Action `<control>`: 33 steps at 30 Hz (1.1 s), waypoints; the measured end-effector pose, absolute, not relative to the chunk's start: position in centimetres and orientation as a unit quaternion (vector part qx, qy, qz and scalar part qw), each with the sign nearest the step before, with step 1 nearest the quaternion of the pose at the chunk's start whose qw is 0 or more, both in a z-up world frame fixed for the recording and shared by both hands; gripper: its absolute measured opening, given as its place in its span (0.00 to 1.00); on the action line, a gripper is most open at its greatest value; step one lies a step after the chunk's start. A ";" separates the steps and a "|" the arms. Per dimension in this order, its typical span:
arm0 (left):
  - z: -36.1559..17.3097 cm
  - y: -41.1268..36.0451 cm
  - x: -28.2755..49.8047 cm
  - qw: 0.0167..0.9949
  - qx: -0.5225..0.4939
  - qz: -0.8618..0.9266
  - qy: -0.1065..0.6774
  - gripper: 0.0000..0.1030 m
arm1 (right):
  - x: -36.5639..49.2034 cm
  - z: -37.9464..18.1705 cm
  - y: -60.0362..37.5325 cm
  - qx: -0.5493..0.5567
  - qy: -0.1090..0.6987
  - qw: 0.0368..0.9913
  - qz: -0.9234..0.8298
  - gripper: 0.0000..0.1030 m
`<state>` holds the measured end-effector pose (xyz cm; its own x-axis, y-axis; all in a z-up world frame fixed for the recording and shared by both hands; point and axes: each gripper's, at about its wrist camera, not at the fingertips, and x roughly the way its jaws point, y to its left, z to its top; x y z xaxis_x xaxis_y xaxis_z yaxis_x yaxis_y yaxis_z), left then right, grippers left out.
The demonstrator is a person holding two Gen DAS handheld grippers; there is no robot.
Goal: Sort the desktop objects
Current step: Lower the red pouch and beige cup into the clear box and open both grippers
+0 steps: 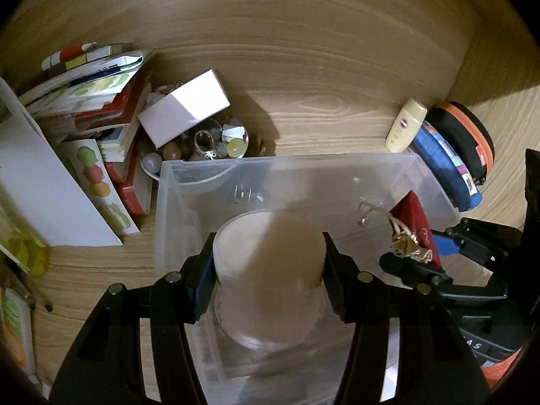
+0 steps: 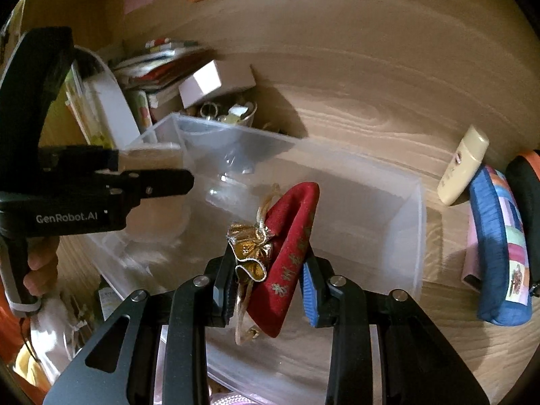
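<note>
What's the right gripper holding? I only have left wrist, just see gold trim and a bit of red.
Observer: A red drawstring pouch with a gold neck, clamped between the right gripper fingers, above the clear bin.
Operator: Any print on it?
Observer: Gold characters run down its side; too blurred to read.
Operator: Who's on the left gripper?
Observer: A hand wraps its handle; the left gripper is shut on a translucent jar over the bin's other end.
</note>
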<state>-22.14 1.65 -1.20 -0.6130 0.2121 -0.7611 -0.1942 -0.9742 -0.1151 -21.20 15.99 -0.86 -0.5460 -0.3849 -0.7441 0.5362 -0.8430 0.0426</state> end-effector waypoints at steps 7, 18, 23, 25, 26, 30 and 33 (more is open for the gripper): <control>-0.6 2.5 -21.1 0.103 -0.398 0.911 0.025 0.52 | -20.9 -1.2 15.8 0.403 0.090 0.265 -0.871 0.30; 0.8 1.8 -20.0 0.085 -0.362 0.927 0.044 0.63 | -20.3 0.2 15.9 0.363 0.104 0.244 -0.893 0.62; 2.3 1.0 -19.1 0.074 -0.347 0.934 0.042 0.68 | -19.4 1.9 16.1 0.339 0.112 0.233 -0.905 0.68; 3.2 0.4 -18.3 0.070 -0.335 0.939 0.042 0.73 | -18.8 2.7 16.2 0.327 0.112 0.229 -0.910 0.71; 3.6 0.2 -17.9 0.067 -0.328 0.941 0.043 0.76 | -18.3 3.2 16.3 0.321 0.111 0.226 -0.913 0.74; 5.0 -0.6 -15.9 0.060 -0.308 0.949 0.042 0.90 | -16.5 4.8 16.8 0.302 0.108 0.220 -0.921 0.79; 6.2 -1.2 -14.0 0.059 -0.294 0.953 0.039 0.92 | -14.9 5.7 17.1 0.291 0.109 0.211 -0.927 0.80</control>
